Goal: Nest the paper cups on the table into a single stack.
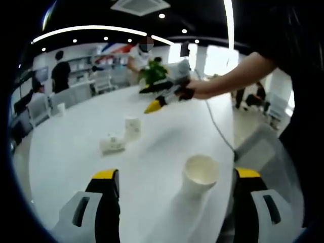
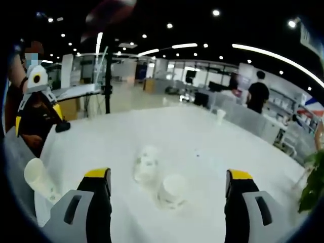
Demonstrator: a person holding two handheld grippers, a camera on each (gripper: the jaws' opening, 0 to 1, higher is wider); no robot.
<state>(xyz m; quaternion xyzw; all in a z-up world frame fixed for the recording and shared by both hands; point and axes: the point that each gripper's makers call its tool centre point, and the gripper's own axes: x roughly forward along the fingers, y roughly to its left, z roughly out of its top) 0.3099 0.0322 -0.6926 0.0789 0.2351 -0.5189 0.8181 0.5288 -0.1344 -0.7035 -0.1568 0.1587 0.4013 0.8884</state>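
Observation:
A stack of white paper cups (image 1: 199, 176) leans with its mouth toward me between the wide-apart jaws of my left gripper (image 1: 176, 173), touching neither; the gripper is open. The same stack (image 2: 36, 181) lies low on the left in the right gripper view, below the left gripper (image 2: 38, 119). Two single cups rest mid-table: one upright (image 1: 132, 126), one on its side (image 1: 111, 143). Both cups (image 2: 147, 164) (image 2: 172, 190) lie just ahead of my right gripper (image 2: 168, 174), which is open and holds nothing. A person's hand carries that right gripper (image 1: 152, 98) above the table beyond them.
The long white table (image 1: 76, 152) runs away from me. Another small cup (image 1: 61, 108) (image 2: 220, 115) stands near its far edge. A green plant (image 1: 153, 73) sits at the table's end. Chairs line the sides and people stand in the background. A cable (image 1: 217, 126) trails over the right edge.

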